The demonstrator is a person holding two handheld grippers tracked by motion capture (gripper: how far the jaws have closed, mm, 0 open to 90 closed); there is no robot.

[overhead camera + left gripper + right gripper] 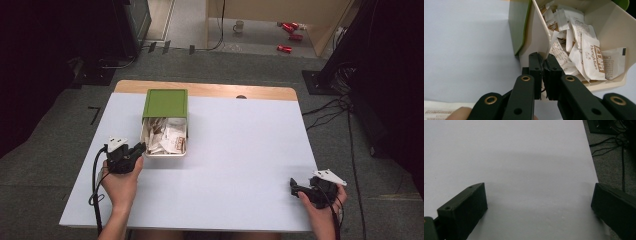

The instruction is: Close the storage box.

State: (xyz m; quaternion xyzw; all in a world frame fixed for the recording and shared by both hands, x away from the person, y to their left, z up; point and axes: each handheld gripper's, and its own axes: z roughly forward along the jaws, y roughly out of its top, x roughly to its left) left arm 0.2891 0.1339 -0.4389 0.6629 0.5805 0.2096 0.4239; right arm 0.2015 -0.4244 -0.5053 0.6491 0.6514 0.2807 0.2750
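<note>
High view, nearest edge: person's forearms entering from below, one claw in each hand, both low on the white worktop (230,150).
Left claw (138,148): at the near left corner of the cream box (146,137), tips touching or almost touching its wall.
Left claw, own view (544,60): jaws pressed nearly together, a thin gap between them, no packet visible there; tips against the box's near outer wall (534,37), below the rim.
Right claw (294,186): resting at the near right of the worktop, well apart from the box.
Right claw, own view (537,202): jaws spread wide, bare white surface between them.
Box contents: loose heap of white and brown sachets (584,50), printed, lying at all angles, filling the open near half.
Green lid (165,103): slid back over the far half of the box, near half uncovered.
Farther off: wooden strip (210,90) along the far edge, grey carpet beyond.
Step in hand, as a judgement: left claw bracing or nudging the box, nothing yet picked.
Next move, as a judgement: lift over the rim, open the jaws, settle on a single sachet edge; right claw free to steady the box.
</note>
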